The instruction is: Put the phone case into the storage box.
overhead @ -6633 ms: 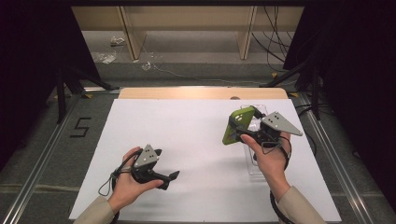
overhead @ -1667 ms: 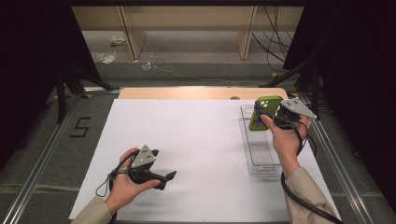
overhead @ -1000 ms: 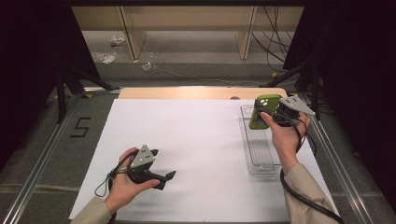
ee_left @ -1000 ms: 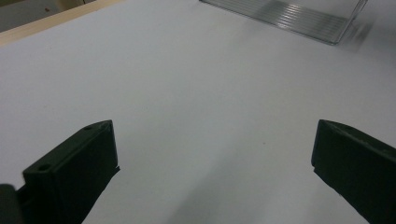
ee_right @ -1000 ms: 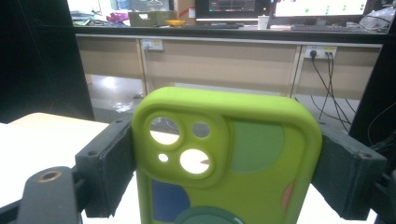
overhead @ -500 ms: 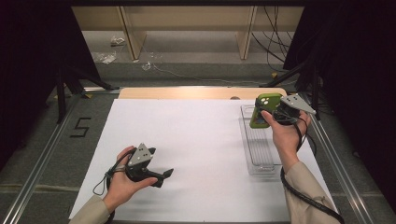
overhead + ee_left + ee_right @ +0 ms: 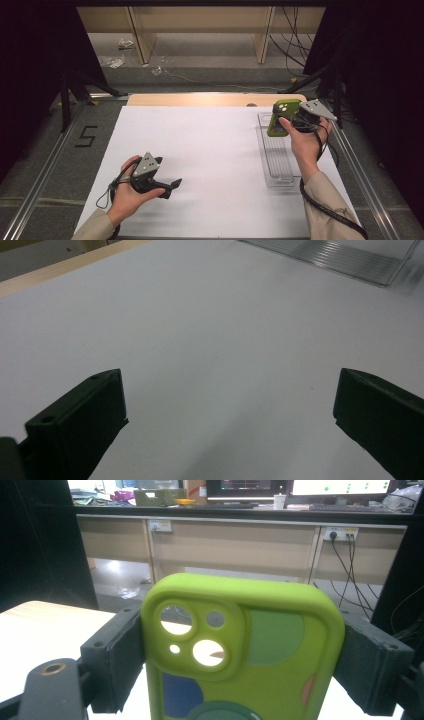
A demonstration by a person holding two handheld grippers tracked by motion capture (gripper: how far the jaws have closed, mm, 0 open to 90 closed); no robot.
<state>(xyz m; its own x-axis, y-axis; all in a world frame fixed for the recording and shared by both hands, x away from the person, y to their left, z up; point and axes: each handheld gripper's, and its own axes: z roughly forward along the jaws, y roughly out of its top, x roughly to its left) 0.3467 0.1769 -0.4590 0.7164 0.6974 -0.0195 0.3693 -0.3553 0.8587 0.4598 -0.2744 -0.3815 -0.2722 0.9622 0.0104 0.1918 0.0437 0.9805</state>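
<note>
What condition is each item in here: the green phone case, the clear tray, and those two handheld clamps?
Green phone case: empty, clamped across its sides, held above the tray's far end.
Clear tray: empty, flat on the white table.
Right gripper: shut on the case.
Left gripper: open, holding nothing.

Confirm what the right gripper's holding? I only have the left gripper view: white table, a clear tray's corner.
Observer: The right gripper is shut on a green phone case, one jaw on each long side.
Operator: Where is it relative to the tray?
Observer: Held above the tray's far end in the high view, camera cutouts up.
Operator: Anything in the tray?
Observer: It looks empty.
</note>
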